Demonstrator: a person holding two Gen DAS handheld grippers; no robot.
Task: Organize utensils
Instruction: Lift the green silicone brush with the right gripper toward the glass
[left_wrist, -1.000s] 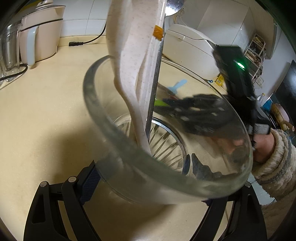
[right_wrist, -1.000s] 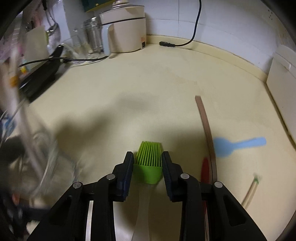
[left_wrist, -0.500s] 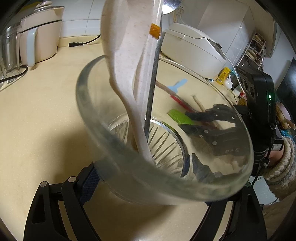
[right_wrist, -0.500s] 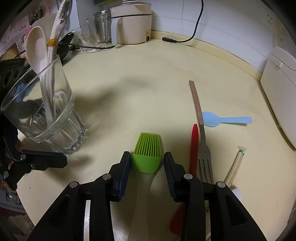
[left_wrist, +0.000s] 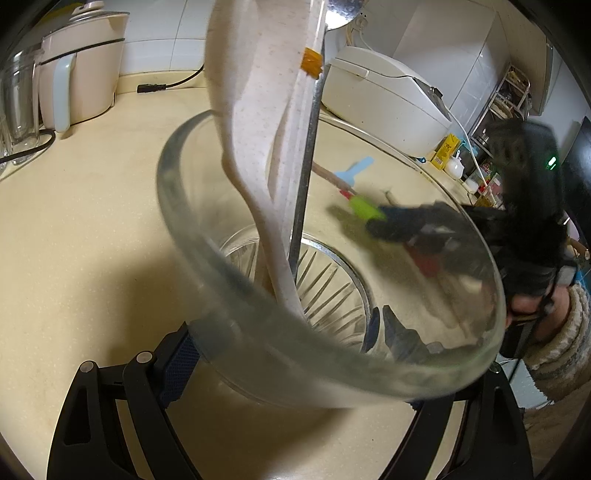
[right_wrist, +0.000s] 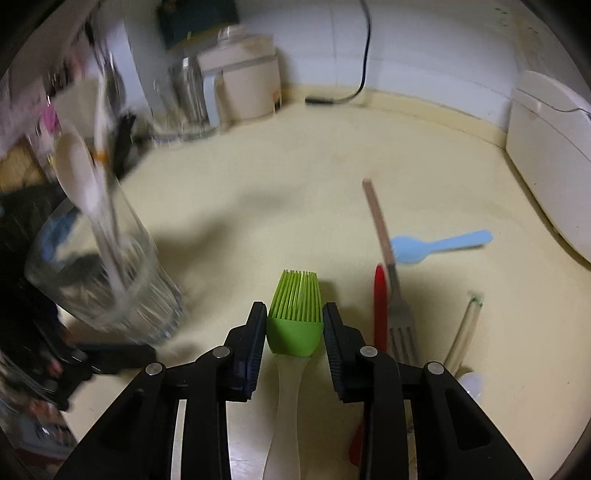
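My left gripper (left_wrist: 280, 354) is shut on a ribbed clear glass (left_wrist: 207, 236) tilted toward the camera. The glass holds a speckled white spoon (left_wrist: 255, 110) and a metal utensil (left_wrist: 306, 162). In the right wrist view the glass (right_wrist: 107, 280) stands at the left. My right gripper (right_wrist: 294, 325) is shut on a green silicone brush (right_wrist: 295, 314) with a translucent handle, just above the cream counter (right_wrist: 258, 184). A red utensil (right_wrist: 380, 302), a wood-handled fork (right_wrist: 391, 280), a light blue spoon (right_wrist: 436, 245) and a pale stick (right_wrist: 461, 332) lie to its right.
A white rice cooker (right_wrist: 546, 155) stands at the right edge. A cream kettle (right_wrist: 240, 85) and glass jars (right_wrist: 188, 92) stand at the back left by the tiled wall, with a black power cord (right_wrist: 354, 88) on the counter.
The right gripper has lifted and shifted with the green brush still in it; its view is now blurred. The glass stays held and tilted in the left gripper.
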